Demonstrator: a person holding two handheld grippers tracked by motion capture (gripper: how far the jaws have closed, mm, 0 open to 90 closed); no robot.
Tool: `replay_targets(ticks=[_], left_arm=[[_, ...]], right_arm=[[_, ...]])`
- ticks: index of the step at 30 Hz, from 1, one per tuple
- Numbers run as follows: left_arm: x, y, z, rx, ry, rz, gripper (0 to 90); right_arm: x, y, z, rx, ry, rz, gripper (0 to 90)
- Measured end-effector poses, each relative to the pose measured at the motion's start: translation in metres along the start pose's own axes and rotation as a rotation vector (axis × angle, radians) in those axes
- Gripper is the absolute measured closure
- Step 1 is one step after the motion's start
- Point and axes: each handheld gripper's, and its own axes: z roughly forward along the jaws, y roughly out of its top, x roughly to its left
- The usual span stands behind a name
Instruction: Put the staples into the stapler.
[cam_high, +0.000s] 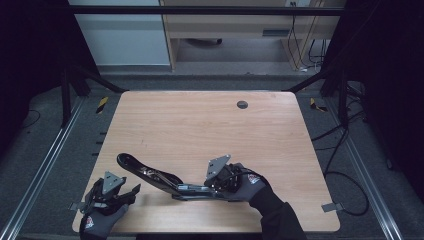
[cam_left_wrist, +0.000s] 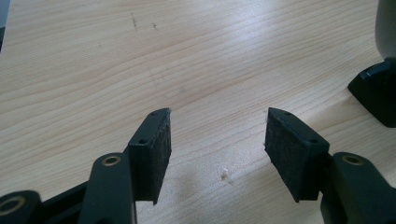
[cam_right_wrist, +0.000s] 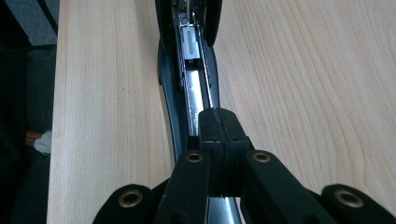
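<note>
Opened stapler (cam_high: 155, 177) lying near the front edge, long axis running left-far to right-near, right gripper (cam_right_wrist: 218, 122) fully closed, seemingly on its magazine rail, left gripper (cam_left_wrist: 217, 135) open, empty, just left.

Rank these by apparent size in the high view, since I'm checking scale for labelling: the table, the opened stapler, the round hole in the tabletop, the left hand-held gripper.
Largest to smallest:
1. table
2. opened stapler
3. left hand-held gripper, though it sits nearer the camera
4. round hole
</note>
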Motion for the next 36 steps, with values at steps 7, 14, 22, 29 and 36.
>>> replay_targets(ticks=[7,14,22,29,36], left_arm=[[-0.001,0.001,-0.003,-0.021,-0.014,-0.011,40.6],[0.000,0.002,-0.007,-0.063,-0.061,-0.035,40.2],[-0.004,0.004,-0.012,-0.101,-0.120,-0.041,37.9],[-0.006,0.006,-0.017,-0.130,-0.157,-0.031,35.5],[-0.008,0.009,-0.023,-0.163,-0.200,-0.032,34.2]], right_arm=[[-0.003,-0.006,-0.003,-0.037,-0.021,0.074,87.7],[-0.006,-0.016,-0.011,-0.108,-0.060,0.196,82.8],[-0.011,-0.032,-0.018,-0.145,-0.142,0.327,69.4],[-0.011,-0.043,-0.025,-0.165,-0.189,0.407,61.6],[-0.008,-0.062,-0.032,-0.169,-0.232,0.476,56.7]])
